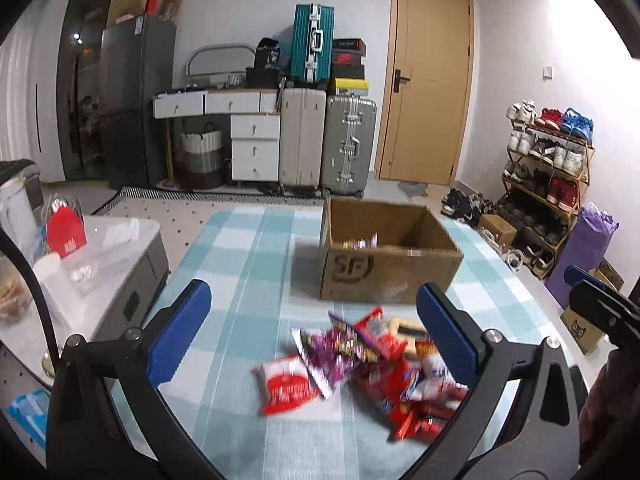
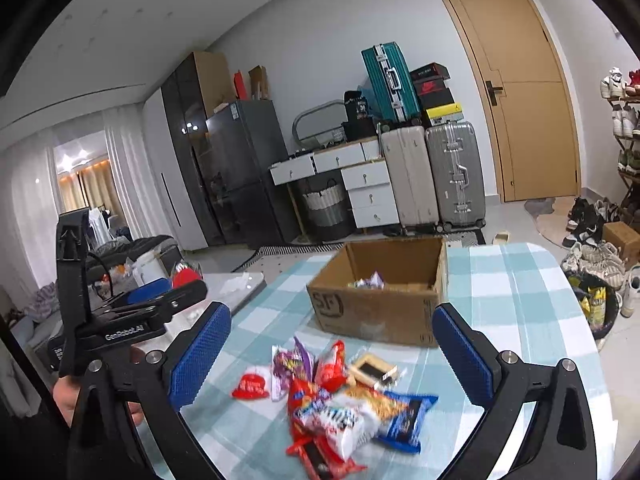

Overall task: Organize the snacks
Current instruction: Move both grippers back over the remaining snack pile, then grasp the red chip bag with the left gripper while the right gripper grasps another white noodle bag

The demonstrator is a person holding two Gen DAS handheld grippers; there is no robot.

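Now both grippers' fingers (image 1: 180, 332) released, empty; snack pile (image 2: 340, 396) just beyond, untouched.

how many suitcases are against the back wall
3: a cream suitcase and a silver suitcase standing side by side on the floor, and a teal suitcase on top. More may be hidden.

Snack pile (image 2: 340, 396) lies before box (image 2: 376, 312) on table (image 2: 520, 304).
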